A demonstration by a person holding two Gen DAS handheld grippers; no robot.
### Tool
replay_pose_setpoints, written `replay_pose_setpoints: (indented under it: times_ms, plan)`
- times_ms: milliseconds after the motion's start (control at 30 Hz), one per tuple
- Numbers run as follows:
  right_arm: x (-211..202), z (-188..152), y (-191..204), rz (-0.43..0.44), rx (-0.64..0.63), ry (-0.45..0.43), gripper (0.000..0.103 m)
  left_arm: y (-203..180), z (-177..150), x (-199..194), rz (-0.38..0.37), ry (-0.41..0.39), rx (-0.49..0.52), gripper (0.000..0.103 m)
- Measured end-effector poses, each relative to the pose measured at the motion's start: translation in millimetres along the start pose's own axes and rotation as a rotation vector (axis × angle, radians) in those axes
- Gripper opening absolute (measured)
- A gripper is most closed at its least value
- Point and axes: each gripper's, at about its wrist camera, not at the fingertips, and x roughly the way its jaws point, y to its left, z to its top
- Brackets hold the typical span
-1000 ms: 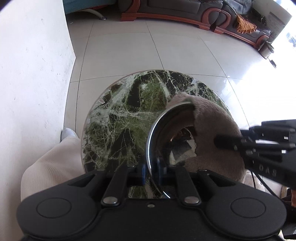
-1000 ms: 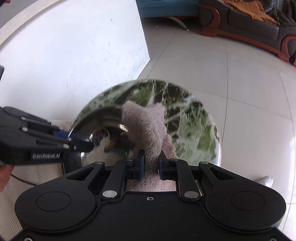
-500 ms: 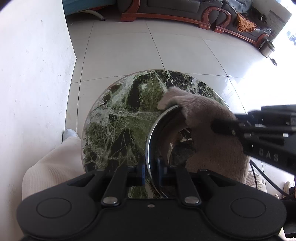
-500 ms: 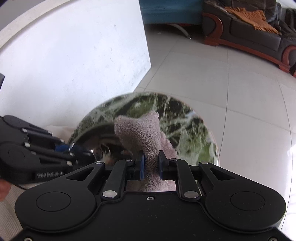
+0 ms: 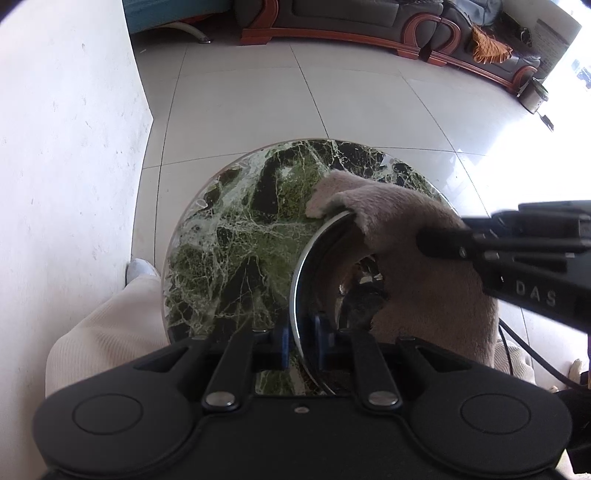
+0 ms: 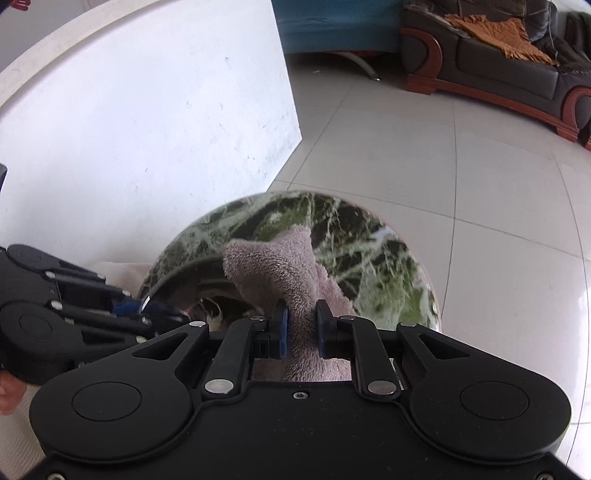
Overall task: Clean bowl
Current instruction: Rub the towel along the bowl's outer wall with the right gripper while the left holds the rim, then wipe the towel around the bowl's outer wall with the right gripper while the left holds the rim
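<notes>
A shiny steel bowl [image 5: 314, 258] is held tilted on edge over the round green marble table [image 5: 236, 236]. My left gripper [image 5: 301, 341] is shut on its near rim. A pinkish-brown towel [image 5: 406, 236] drapes over the bowl's far rim and into its hollow. In the right wrist view my right gripper [image 6: 301, 326] is shut on the towel [image 6: 284, 266], and the bowl [image 6: 192, 284] shows to its left with the left gripper [image 6: 147, 310] clamped on the rim. The right gripper [image 5: 424, 240] comes in from the right in the left wrist view.
A white wall [image 5: 66, 155] stands close on the left of the table. A person's cream-clad knee [image 5: 110, 332] is at the table's near left edge. Pale floor tiles [image 5: 295, 99] stretch to a dark sofa [image 5: 369, 18] with a red wooden base.
The right gripper has drawn the towel upward along the bowl's rim, so the cloth now folds over the far edge. The bowl and left gripper have stayed put.
</notes>
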Motion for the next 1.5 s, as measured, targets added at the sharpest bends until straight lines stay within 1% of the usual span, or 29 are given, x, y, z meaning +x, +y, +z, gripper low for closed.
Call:
replay_pose_setpoints:
  times_ms: [133, 200, 367, 500, 567, 667, 733, 767, 833, 967, 1100, 1200, 1267, 1300, 1433, 1500]
  plan:
    - [-11.3, -29.2, -9.4, 0.039, 0.115, 0.021, 0.017, -0.7, -1.3, 0.0, -0.007, -0.003, 0.004, 0.013]
    - [-15.6, -35.5, -6.4, 0.037, 0.128, 0.022, 0.018, -2.1, -1.8, 0.3, -0.007, -0.006, 0.009, 0.013]
    - [-16.3, -34.1, -3.8, 0.017, 0.105, 0.018, 0.018, 5.0, 5.2, -4.9, -0.054, -0.043, -0.009, 0.013]
    - [-15.7, -31.5, -1.6, 0.021, 0.087, 0.012, 0.018, 5.5, 23.7, -9.9, -0.065, -0.093, 0.039, 0.013]
    - [-15.0, -31.1, 0.0, 0.015, 0.078, 0.012, 0.018, 2.2, 32.8, -6.8, -0.076, -0.098, 0.071, 0.013]
    - [-14.0, -29.4, 1.1, 0.005, 0.064, 0.011, 0.018, -0.5, 37.1, -1.2, -0.082, -0.095, 0.104, 0.014]
    - [-12.7, -24.8, 0.9, -0.007, 0.042, 0.007, 0.018, 3.3, 35.6, -1.1, -0.097, -0.087, 0.096, 0.013]
    - [-11.3, -21.6, 1.0, -0.013, 0.026, 0.007, 0.016, 5.6, 33.5, -1.4, -0.102, -0.077, 0.091, 0.012]
    - [-8.1, -15.0, 0.4, -0.019, 0.003, 0.002, 0.016, 9.6, 28.7, -1.4, -0.106, -0.052, 0.084, 0.010]
    - [2.1, 9.1, 3.1, -0.004, -0.066, -0.014, 0.016, 12.4, 12.7, -5.2, -0.122, -0.010, 0.074, 0.010]
    - [15.0, 28.9, 16.7, -0.007, -0.180, -0.024, 0.022, 9.3, 1.1, -7.2, -0.119, 0.001, 0.057, 0.014]
    - [17.1, 30.6, 22.7, -0.024, -0.211, -0.031, 0.022, 8.0, -0.2, -5.1, -0.104, -0.001, 0.014, 0.012]
    - [13.4, 26.0, 19.0, -0.020, -0.173, -0.036, 0.022, 7.2, -0.8, -3.5, -0.094, -0.002, -0.017, 0.011]
    - [10.3, 22.0, 13.5, -0.010, -0.126, -0.036, 0.021, 6.8, -1.2, -2.7, -0.089, -0.002, -0.032, 0.010]
    - [0.1, 2.2, -1.6, -0.002, 0.012, -0.024, 0.019, -0.7, -4.0, -0.8, -0.079, 0.008, -0.032, 0.009]
    - [-3.2, -6.4, -4.5, -0.002, 0.050, -0.015, 0.019, -2.0, -4.8, -0.1, -0.080, 0.013, -0.032, 0.009]
